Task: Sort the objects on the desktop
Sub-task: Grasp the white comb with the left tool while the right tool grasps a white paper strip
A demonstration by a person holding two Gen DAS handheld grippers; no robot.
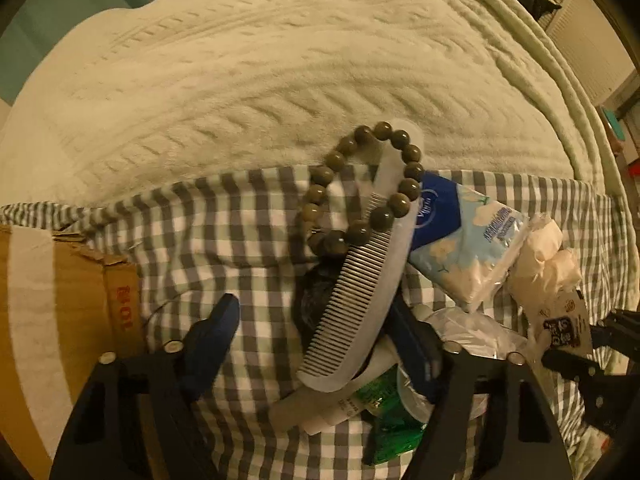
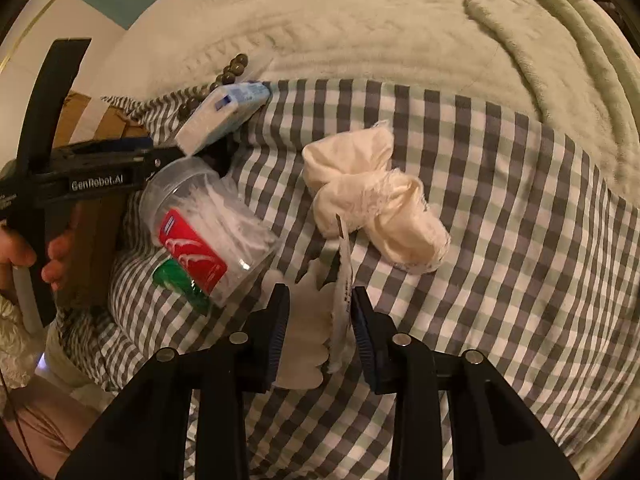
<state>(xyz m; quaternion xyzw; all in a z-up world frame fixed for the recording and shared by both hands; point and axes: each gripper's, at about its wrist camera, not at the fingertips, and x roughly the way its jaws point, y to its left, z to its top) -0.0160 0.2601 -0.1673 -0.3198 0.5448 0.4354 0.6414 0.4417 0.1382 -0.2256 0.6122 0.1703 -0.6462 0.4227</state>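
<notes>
A grey-and-white checked cloth [image 2: 500, 240] covers the lower part of both views, laid over a cream knitted blanket [image 1: 280, 60] that fills the upper half.

In the right wrist view, a clear plastic tub [image 2: 208, 224] lies on its side left of centre, packed with white cotton swabs and bearing a red label; a green packet [image 2: 180, 284] pokes out from under it. At the left edge of the left wrist view sits a brown cardboard box [image 1: 60, 300] with a flap open; its inside is not visible.

In the left wrist view a pale comb [image 1: 360, 280] runs diagonally through the centre, its wide end low, with a bead bracelet [image 1: 360, 184] looped over its upper part. A blue-and-white tissue pack [image 1: 460, 232] lies just right of the comb, touching it. Below the comb, a white tube [image 1: 320, 408] and the green packet lie in a crowded heap. Crumpled cream fabric [image 2: 376, 204] sits mid-frame in the right wrist view, apart from the tub.

The left gripper [image 1: 324, 344] has its jaws apart, one finger on bare cloth at lower left, the other buried in the heap at the comb's right side; whether it presses anything I cannot tell. The right gripper [image 2: 320, 332] has its jaws slightly apart around a thin white packet [image 2: 342, 304] standing on edge, with a scalloped white piece [image 2: 308, 332] beneath; the packet touches the right pad only.
</notes>
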